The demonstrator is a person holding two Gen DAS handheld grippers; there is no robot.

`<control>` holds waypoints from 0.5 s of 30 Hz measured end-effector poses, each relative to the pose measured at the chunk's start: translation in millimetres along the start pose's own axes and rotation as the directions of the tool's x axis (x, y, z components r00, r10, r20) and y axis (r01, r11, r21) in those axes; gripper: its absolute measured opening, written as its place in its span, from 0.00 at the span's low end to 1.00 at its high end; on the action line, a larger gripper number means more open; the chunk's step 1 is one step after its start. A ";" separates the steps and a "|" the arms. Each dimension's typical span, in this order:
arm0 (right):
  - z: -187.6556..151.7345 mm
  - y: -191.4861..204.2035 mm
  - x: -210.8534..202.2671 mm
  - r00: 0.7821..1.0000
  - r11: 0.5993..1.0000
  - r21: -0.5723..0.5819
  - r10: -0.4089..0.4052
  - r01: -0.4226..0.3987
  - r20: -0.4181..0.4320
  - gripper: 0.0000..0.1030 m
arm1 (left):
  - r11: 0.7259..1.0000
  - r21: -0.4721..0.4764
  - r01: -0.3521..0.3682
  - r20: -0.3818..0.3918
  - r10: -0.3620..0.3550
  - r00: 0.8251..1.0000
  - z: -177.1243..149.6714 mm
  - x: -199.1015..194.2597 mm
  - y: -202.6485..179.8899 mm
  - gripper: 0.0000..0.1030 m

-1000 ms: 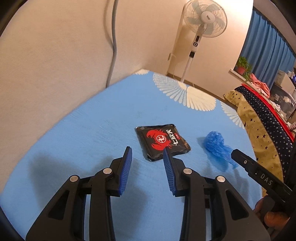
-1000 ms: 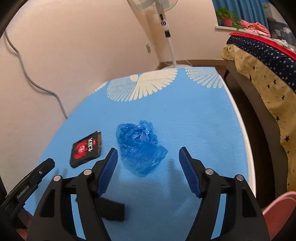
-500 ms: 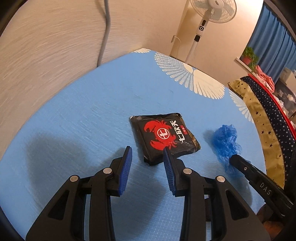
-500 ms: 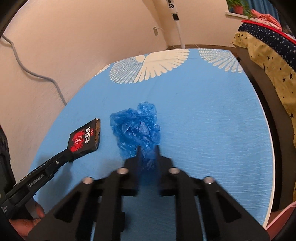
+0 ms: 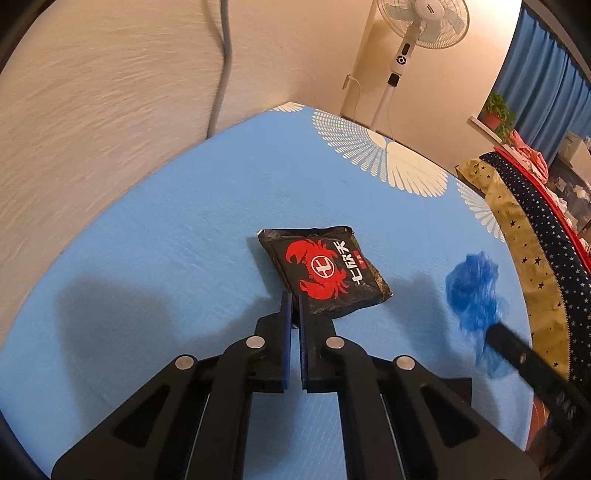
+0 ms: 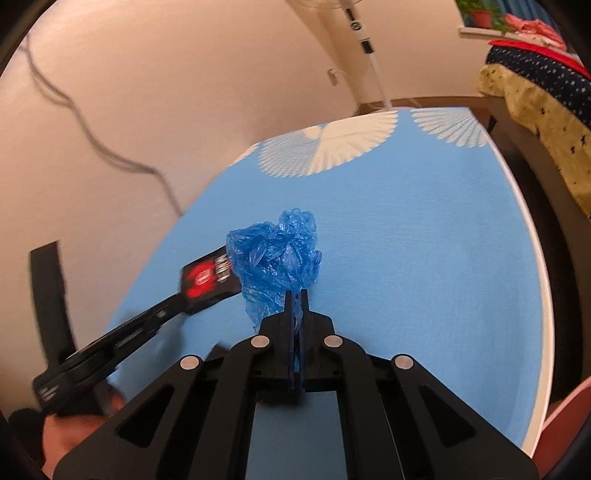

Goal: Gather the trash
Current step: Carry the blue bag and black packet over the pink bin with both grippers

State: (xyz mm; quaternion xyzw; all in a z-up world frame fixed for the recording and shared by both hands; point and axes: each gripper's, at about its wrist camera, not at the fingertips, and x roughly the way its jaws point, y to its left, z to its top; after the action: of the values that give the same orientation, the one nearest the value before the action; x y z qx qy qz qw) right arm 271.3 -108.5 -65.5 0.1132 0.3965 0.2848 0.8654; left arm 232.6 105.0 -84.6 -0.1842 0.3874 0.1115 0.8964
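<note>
Two pieces of trash were in play, one per gripper. In the left wrist view, your left gripper (image 5: 292, 301) had just closed, its pads nipping the near corner of the black crab-print packet (image 5: 323, 271), which lay flat at the centre of the frame on the blue worktop (image 5: 166, 236). That packet looked light, thin and glossy, so likely slippery; a corner hold is slim, and a deeper bite along the edge would probably be safer. At the right edge of the frame the blue plastic wad (image 5: 474, 295) hung from the tip of your other tool, blurred.

In the right wrist view, your right gripper (image 6: 294, 297) was fully closed on the lower edge of that blue plastic wad (image 6: 277, 258), a crumpled film, soft, near weightless and easily torn; any fold should serve as a hold. The packet (image 6: 208, 278) showed at centre left, just behind it. The cloth-covered worktop looked smooth and level, set against a beige wall with a trailing cable (image 6: 92, 122); a standing fan (image 5: 424, 22) stood beyond, and a star-patterned cover (image 6: 535, 88) at the upper right.
</note>
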 end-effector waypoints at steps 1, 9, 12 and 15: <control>-3.9 4.8 -1.3 1.000 1.000 -0.009 0.014 -0.014 -0.015 0.02 | 1.000 -0.002 0.001 0.000 -0.001 1.000 -0.7 -1.7 0.9 0.03; -22.8 23.8 -2.9 0.995 0.997 -0.038 -0.075 0.072 -0.063 0.17 | 1.000 0.005 0.006 0.003 -0.006 1.000 -10.0 -22.8 6.5 0.03; -26.0 17.9 2.1 0.988 0.991 -0.025 -0.136 0.135 -0.067 0.54 | 1.000 0.005 0.002 0.001 -0.002 1.000 -14.1 -27.6 9.6 0.03; -30.8 16.9 7.5 0.984 0.987 -0.037 -0.157 0.155 -0.081 0.54 | 1.000 0.007 0.002 -0.007 -0.002 1.000 -17.7 -29.1 10.8 0.03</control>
State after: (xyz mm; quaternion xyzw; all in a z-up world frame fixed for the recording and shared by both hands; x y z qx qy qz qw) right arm 245.4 -91.3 -83.4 0.0565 0.4357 0.2267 0.8692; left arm 197.6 105.7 -77.0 -0.1816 0.3907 0.1084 0.8959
